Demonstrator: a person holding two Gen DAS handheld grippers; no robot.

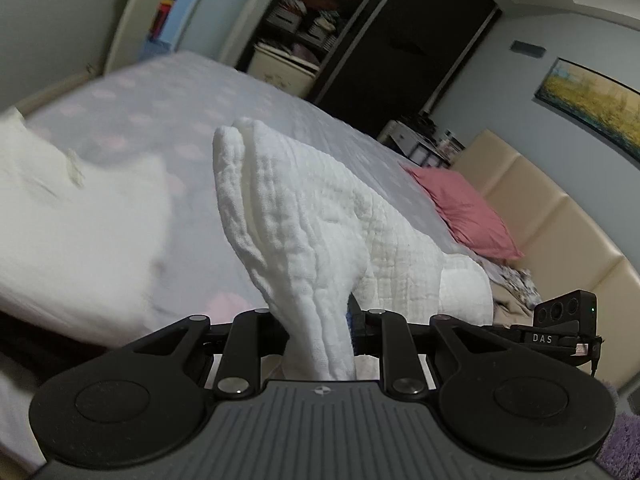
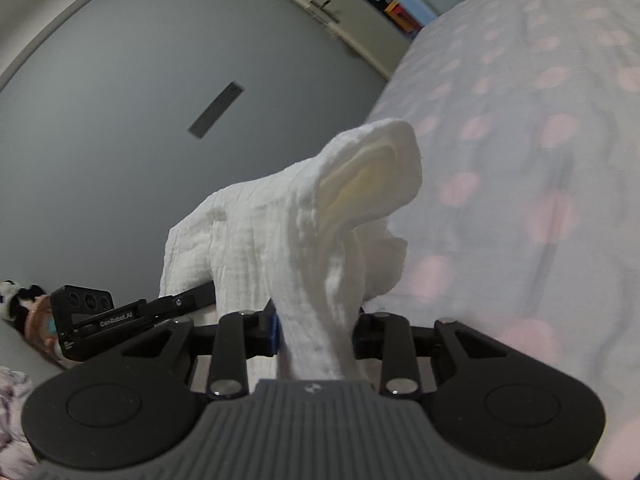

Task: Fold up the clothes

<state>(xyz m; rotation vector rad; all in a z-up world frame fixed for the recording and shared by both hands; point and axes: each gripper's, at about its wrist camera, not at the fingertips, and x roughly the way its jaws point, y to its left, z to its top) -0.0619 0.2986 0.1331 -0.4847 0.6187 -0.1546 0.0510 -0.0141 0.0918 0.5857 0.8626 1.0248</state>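
Both grippers clamped on the same white crinkled cloth [image 1: 312,216] — left gripper [image 1: 320,336] has a bunched corner pinched between its fingers, fabric sticking up past the tips. Right gripper [image 2: 316,332] likewise, jaws closed on another corner. Cloth is lifted above the bed [image 1: 168,96] w/ pink-dotted sheet, draping down btwn the two. Pink pillow [image 1: 468,212] near the headboard [image 1: 560,216].
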